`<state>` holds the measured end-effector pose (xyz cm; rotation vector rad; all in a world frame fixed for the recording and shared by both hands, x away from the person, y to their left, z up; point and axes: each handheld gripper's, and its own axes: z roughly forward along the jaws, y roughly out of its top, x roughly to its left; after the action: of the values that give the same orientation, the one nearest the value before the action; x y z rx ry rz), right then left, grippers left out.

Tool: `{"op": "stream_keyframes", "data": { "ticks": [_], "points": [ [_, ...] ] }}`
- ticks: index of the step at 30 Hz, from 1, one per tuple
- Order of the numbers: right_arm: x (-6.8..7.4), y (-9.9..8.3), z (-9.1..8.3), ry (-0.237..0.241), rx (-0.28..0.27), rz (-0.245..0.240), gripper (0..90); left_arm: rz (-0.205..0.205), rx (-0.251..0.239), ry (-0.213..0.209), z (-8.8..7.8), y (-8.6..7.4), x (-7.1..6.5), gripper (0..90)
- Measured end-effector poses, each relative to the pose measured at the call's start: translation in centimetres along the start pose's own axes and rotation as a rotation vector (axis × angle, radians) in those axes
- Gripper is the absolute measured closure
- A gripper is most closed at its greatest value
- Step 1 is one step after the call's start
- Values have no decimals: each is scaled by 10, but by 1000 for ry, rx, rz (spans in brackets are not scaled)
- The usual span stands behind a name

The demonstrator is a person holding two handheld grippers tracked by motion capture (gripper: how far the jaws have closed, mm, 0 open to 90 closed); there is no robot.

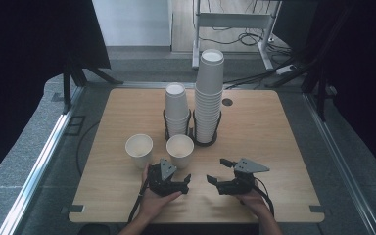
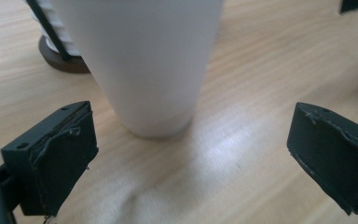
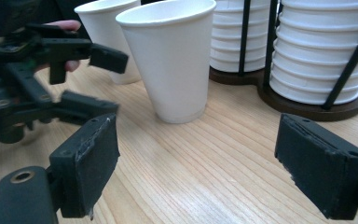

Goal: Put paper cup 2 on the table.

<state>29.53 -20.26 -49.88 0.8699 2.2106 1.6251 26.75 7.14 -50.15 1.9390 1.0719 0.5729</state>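
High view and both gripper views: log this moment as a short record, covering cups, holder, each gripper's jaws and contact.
loose cups: two white paper cups, upright, near cup and left cup
stacks: short stack and tall stack, in a black wire holder
left gripper: jaws open, aimed at the near cup, not touching
right gripper: jaws open, nothing between them
surface: wooden table

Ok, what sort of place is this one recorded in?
Probably a lab or studio recording bay, not a home or café. A lone wooden table stands between dark curtains, with cables trailing across grey carpet behind it, and paper cups stacked in a wire rack as props.
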Motion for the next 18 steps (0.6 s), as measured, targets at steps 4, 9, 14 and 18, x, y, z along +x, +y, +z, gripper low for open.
{"op": "stream_keyframes", "data": {
  "ticks": [4,9,14,18],
  "points": [
    [-2,-2,-1,-33,28,-26,139,21,-4,-50,-6,-6,1,20],
    [-2,-5,-5,-63,51,-51,149,38,-16,-105,-11,-12,6,38],
    [-5,-7,-12,-84,64,-64,171,24,-19,-135,-15,-12,13,48],
    [-9,-7,-17,-92,76,-81,199,13,-25,-183,-19,-13,22,68]
  ]
}}
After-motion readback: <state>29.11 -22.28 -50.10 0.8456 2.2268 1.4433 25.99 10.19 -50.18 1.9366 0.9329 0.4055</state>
